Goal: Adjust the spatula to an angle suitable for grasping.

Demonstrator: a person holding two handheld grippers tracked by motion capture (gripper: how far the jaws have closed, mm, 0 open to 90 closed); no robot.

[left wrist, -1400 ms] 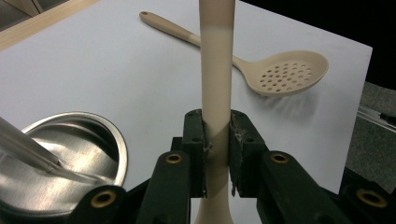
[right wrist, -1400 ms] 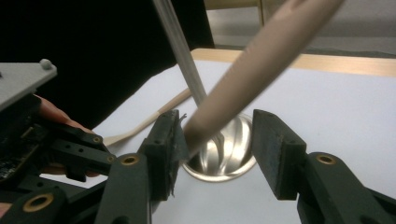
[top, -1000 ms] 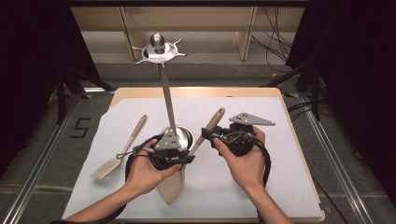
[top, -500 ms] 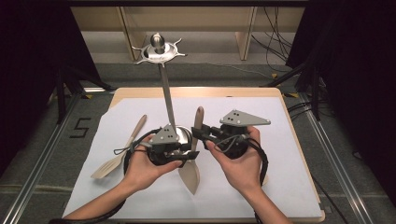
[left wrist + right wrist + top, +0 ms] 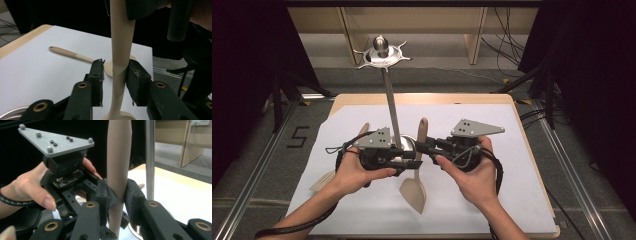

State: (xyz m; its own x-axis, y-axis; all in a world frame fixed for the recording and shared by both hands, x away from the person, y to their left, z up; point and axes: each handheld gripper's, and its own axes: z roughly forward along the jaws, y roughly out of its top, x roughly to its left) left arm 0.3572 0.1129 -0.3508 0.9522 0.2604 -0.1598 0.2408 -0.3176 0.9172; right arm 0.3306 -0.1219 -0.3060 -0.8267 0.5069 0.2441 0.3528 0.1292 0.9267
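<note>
**Evidently a two-gripper hold on one wooden spatula**

Evidently both grippers meet on the same wooden spatula [image 5: 417,170], which hangs just in front of the metal stand [image 5: 390,107], handle pointing away from the person and blade toward them. In its own view the left gripper [image 5: 115,75] has its jaws drawn in around the narrow neck above the blade, one pad touching, the other with a thin gap. The right gripper [image 5: 117,195] has its jaws closed against the thicker handle higher up.

The spatula looks light and stiff, and its smooth finish may slip or swivel in a narrow grasp; the handle's thicker stretch seems the surer place to hold, the neck better for steering.

A second spatula [image 5: 82,57] lies flat on the white sheet [image 5: 492,200] covering the worktop, to the left of the stand, untouched.

At the foot of the stand sits a round metal bowl or base [image 5: 15,114]; what it holds, if anything, cannot be told.
</note>
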